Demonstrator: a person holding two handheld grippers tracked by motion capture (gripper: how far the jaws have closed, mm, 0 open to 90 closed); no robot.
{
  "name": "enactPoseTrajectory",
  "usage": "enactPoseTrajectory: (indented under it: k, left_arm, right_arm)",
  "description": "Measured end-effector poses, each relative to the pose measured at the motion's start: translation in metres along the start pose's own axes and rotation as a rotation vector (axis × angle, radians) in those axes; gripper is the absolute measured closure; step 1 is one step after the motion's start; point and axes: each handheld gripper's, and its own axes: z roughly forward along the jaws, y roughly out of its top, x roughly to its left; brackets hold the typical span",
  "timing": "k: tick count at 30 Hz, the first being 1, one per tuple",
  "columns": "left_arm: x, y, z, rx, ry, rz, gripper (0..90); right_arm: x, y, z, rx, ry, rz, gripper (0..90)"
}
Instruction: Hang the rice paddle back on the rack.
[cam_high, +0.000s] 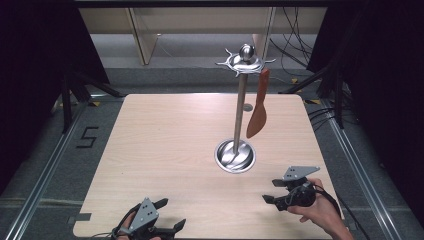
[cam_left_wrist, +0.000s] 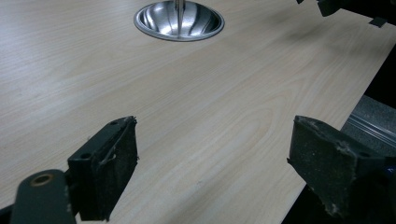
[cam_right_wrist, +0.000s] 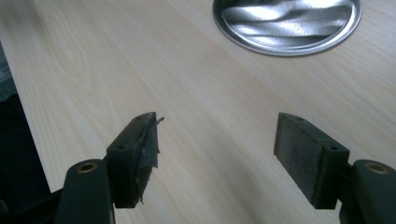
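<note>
A shiny metal utensil stand (cam_high: 240, 100) rises from its round base (cam_high: 235, 156) near the middle of the light wood table (cam_high: 165, 135). An orange-brown spatula (cam_high: 259, 107) hangs from a hook at the stand's crown. My left gripper (cam_high: 172, 215) rests at the table's front edge, jaws wide apart over bare wood (cam_left_wrist: 212, 140). My right gripper (cam_high: 271, 190) is held in a hand at the front right, open and empty, pointing left toward the base (cam_right_wrist: 287, 23). The other gripper (cam_left_wrist: 345, 7) shows at the top right of the left gripper view.
The table's right edge drops to a grey floor with a metal rail (cam_left_wrist: 373, 126). Cables (cam_high: 292, 35) lie on the floor behind the table, and dark curtains (cam_high: 30, 75) flank both sides. Bare wood spans the table's left half.
</note>
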Motion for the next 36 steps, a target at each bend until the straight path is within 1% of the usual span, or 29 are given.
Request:
enactPoseTrajectory:
  k: [1, 2, 3, 7, 8, 9, 10, 11, 12, 13, 14, 15, 16, 17, 18, 19, 20, 21, 22, 25, 26, 27, 28, 30, 32, 33, 34, 35, 36]
  left_arm:
    - [0.000, 0.000, 0.000, 0.000, 0.000, 0.001, 14.8]
    - [-0.001, 0.000, 0.001, -0.011, -0.004, -0.011, 14.8]
    - [-0.001, 0.000, 0.001, -0.011, -0.004, -0.011, 14.8]
    - [0.000, 0.000, 0.001, 0.003, -0.004, 0.003, 14.8]
    - [0.000, 0.000, 0.001, 0.003, -0.004, 0.003, 14.8]
    - [0.000, 0.000, 0.001, 0.003, -0.004, 0.003, 14.8]
    - [-0.001, 0.000, 0.002, -0.009, -0.003, -0.012, 14.8]
    - [-0.001, -0.001, 0.002, -0.008, -0.002, -0.014, 14.8]
    - [0.000, -0.001, 0.001, 0.003, 0.000, -0.002, 14.8]
    - [-0.001, -0.001, 0.002, -0.008, -0.002, -0.016, 14.8]
    - [-0.001, -0.001, 0.002, -0.008, -0.002, -0.016, 14.8]
    - [0.000, 0.000, 0.002, -0.007, -0.003, -0.007, 14.8]
    - [0.000, -0.001, 0.002, -0.009, -0.005, -0.012, 14.8]
    - [0.001, 0.000, 0.000, 0.020, 0.008, 0.016, 14.8]
    - [0.000, 0.000, 0.001, 0.008, 0.000, 0.002, 14.8]
    - [0.000, 0.000, 0.001, 0.009, 0.001, 0.003, 14.8]
    - [0.000, 0.000, 0.001, 0.009, 0.001, 0.003, 14.8]
    - [0.000, 0.000, 0.001, 0.009, 0.001, 0.002, 14.8]
    - [0.000, 0.000, 0.001, 0.007, -0.001, 0.000, 14.8]
    - [0.000, 0.000, 0.001, 0.007, -0.001, 0.000, 14.8]
    - [0.002, 0.000, 0.000, 0.022, 0.006, 0.019, 14.8]
    - [0.002, 0.000, 0.000, 0.022, 0.006, 0.019, 14.8]
    - [0.000, -0.001, 0.001, 0.002, -0.002, -0.007, 14.8]
    - [0.002, 0.000, 0.000, 0.024, 0.008, 0.021, 14.8]
    - [0.002, 0.000, 0.000, 0.025, 0.010, 0.024, 14.8]
    - [0.002, 0.000, 0.000, 0.025, 0.009, 0.025, 14.8]
    - [0.001, 0.000, 0.001, 0.012, 0.002, 0.007, 14.8]
    - [0.001, 0.000, 0.001, 0.012, 0.002, 0.007, 14.8]
    - [0.000, 0.000, 0.001, 0.007, 0.001, 0.001, 14.8]
  right_arm:
    - [0.004, -0.003, -0.001, 0.006, 0.007, 0.027, 31.3]
    - [0.004, -0.004, -0.001, 0.005, 0.008, 0.030, 31.3]
    - [0.002, -0.005, -0.001, -0.002, 0.002, -0.001, 31.2]
    - [0.006, -0.010, 0.000, 0.004, 0.011, 0.015, 31.1]
    - [0.006, -0.012, 0.002, -0.008, -0.003, 0.007, 31.0]
    - [0.006, -0.012, 0.002, -0.008, -0.003, 0.007, 31.0]
    - [0.007, -0.013, 0.001, 0.012, -0.001, 0.000, 30.9]
    - [0.008, -0.015, 0.002, 0.017, -0.004, 0.003, 30.9]
    - [0.008, -0.015, 0.002, 0.019, 0.000, -0.002, 30.8]
    - [0.009, -0.016, 0.002, 0.022, -0.005, -0.001, 30.8]
    - [0.009, -0.016, 0.002, 0.022, -0.005, -0.001, 30.8]
    - [0.010, -0.017, 0.002, 0.022, -0.012, -0.007, 30.7]
    - [0.011, -0.019, 0.001, 0.029, -0.014, -0.003, 30.5]
    - [0.011, -0.020, 0.003, -0.005, -0.020, -0.002, 30.5]
    - [0.013, -0.020, 0.000, 0.027, -0.011, 0.015, 30.4]
    - [0.014, -0.022, 0.001, 0.010, -0.013, 0.027, 30.4]
    - [0.014, -0.022, 0.001, 0.010, -0.013, 0.027, 30.4]
    - [0.012, -0.023, 0.002, 0.006, -0.017, 0.006, 30.4]
    - [0.011, -0.023, -0.001, 0.031, -0.026, -0.005, 30.4]
    - [0.012, -0.024, -0.001, 0.028, -0.023, -0.002, 30.4]
    - [0.012, -0.024, -0.001, 0.023, -0.028, -0.004, 30.4]
    - [0.012, -0.024, -0.002, 0.027, -0.025, -0.004, 30.4]
    - [0.012, -0.024, -0.002, 0.027, -0.025, -0.004, 30.4]
    - [0.013, -0.024, -0.002, 0.023, -0.028, -0.004, 30.5]
    - [0.014, -0.025, -0.002, 0.025, -0.030, -0.004, 30.4]
    - [0.015, -0.025, -0.001, 0.002, -0.031, 0.003, 30.4]
    - [0.014, -0.026, -0.001, 0.001, -0.038, -0.011, 30.4]
    - [0.014, -0.026, -0.001, 0.001, -0.038, -0.011, 30.4]
    - [0.015, -0.025, -0.003, 0.026, -0.027, 0.001, 30.5]
